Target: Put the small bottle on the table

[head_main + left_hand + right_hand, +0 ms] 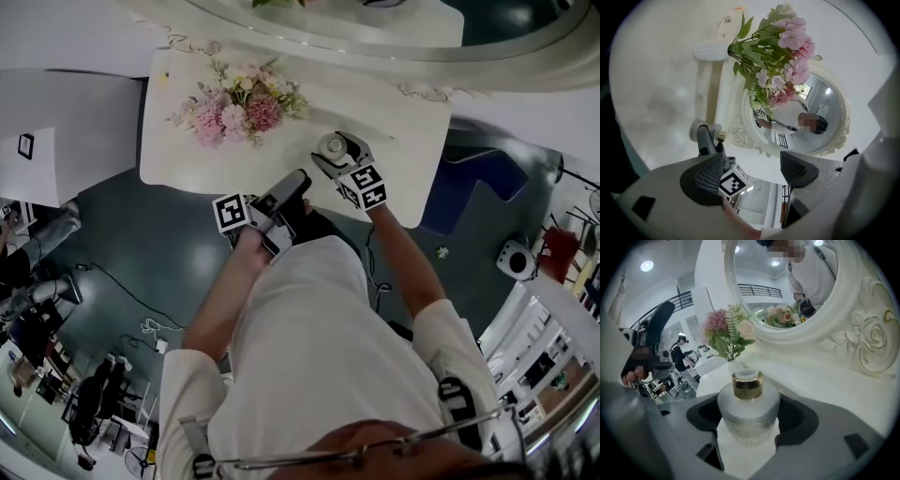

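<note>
The small bottle (747, 404) is frosted glass with a gold collar and stands upright between the pads of my right gripper (749, 423), which is shut on its sides. In the head view the bottle (333, 145) is over the near right part of the white table (403, 112), held by my right gripper (330, 152). I cannot tell whether its base touches the top. My left gripper (295, 184) hovers just left of it at the table's near edge, open and empty. In the left gripper view, past my left gripper (752, 164), the bottle (696, 131) shows beside the other gripper's marker cube (732, 183).
A bunch of pink flowers (239, 108) in a white vase (710, 50) lies toward the table's left. A round ornate white mirror (806, 117) stands along the back edge, close behind the bottle. Beyond the table's near edge is dark floor (178, 244).
</note>
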### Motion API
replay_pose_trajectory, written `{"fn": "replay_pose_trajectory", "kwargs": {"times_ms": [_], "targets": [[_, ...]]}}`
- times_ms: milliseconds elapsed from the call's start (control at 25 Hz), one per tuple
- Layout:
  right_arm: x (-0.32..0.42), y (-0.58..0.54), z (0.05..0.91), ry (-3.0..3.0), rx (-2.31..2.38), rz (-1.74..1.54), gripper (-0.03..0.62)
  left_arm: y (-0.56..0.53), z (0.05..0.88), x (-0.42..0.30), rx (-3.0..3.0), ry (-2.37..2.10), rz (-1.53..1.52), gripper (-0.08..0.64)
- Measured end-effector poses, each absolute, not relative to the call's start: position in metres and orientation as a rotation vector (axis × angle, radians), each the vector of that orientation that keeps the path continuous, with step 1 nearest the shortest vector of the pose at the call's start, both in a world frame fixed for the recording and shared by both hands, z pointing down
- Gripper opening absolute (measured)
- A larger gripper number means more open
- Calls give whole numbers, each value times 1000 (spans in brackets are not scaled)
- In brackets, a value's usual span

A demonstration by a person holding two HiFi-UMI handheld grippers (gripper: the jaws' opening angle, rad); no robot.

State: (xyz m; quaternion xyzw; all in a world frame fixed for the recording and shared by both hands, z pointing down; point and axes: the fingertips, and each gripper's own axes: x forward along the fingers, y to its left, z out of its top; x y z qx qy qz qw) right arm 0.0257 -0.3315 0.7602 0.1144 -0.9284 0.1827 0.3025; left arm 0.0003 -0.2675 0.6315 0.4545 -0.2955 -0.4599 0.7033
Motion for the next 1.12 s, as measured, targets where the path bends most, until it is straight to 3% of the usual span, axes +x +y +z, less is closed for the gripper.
{"fn": "replay_pose_trajectory", "kwargs": {"times_ms": [1120], "targets": [[30, -359, 841, -2335, 398, 467, 345, -268, 645, -5, 968, -680, -1026, 383]]}}
